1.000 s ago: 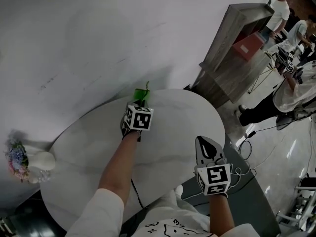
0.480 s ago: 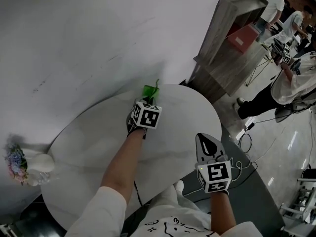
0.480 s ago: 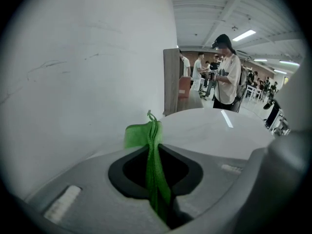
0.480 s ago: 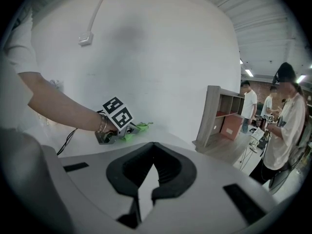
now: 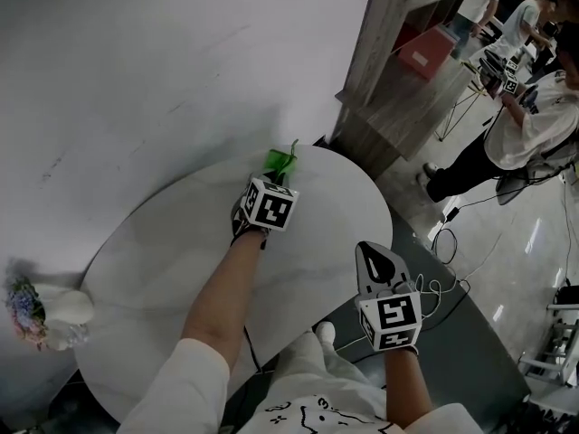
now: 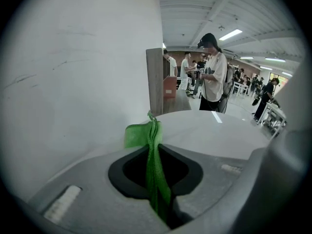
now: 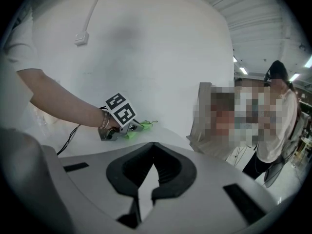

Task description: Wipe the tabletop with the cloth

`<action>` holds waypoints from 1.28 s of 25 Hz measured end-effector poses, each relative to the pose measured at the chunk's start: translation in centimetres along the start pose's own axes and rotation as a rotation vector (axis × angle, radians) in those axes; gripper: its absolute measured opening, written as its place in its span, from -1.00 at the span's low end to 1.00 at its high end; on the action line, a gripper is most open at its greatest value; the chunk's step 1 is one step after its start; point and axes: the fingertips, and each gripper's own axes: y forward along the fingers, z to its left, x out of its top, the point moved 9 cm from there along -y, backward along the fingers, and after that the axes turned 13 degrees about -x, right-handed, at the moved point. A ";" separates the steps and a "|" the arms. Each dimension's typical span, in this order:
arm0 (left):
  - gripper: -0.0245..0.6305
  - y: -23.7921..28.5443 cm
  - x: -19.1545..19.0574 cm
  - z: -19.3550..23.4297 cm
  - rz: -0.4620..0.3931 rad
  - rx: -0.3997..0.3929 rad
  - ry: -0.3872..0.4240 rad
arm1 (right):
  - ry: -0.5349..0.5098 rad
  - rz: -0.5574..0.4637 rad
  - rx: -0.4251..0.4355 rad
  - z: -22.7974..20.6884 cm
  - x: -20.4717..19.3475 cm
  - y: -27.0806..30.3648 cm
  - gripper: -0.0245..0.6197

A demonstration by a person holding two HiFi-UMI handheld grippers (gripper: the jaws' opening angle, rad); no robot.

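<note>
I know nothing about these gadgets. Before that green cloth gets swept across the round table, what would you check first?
1. Green cloth gripped: ok, the left gripper is shut on it.
2. Cloth flat on the table: cannot tell; it is bunched and stands on edge.
3. Start position: ok, the cloth is at the table's far rim, with bare top towards the person.
4. Flower vase out of the path: ok, it stands at the left rim, well apart from the cloth.
5. Right gripper out of the way: ok, shut, empty, held by the near right edge.
</note>
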 end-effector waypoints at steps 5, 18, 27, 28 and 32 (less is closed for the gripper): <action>-0.78 1.2 1.0 -2.0 0.005 -0.048 0.036 | 0.011 0.014 -0.029 -1.2 -1.1 -1.2 -0.92; -0.78 3.4 2.6 -6.4 0.022 -0.163 0.123 | 0.046 0.036 -0.091 -3.1 -3.4 -3.4 -0.92; -0.78 4.4 3.1 -9.8 0.037 -0.252 0.213 | 0.059 0.043 -0.108 -4.1 -4.6 -4.9 -0.92; -0.78 4.5 3.2 -10.1 0.037 -0.258 0.222 | 0.061 0.042 -0.110 -4.2 -4.7 -5.1 -0.92; -0.78 4.8 3.2 -12.0 0.044 -0.301 0.243 | 0.078 0.039 -0.119 -4.9 -5.4 -6.0 -0.92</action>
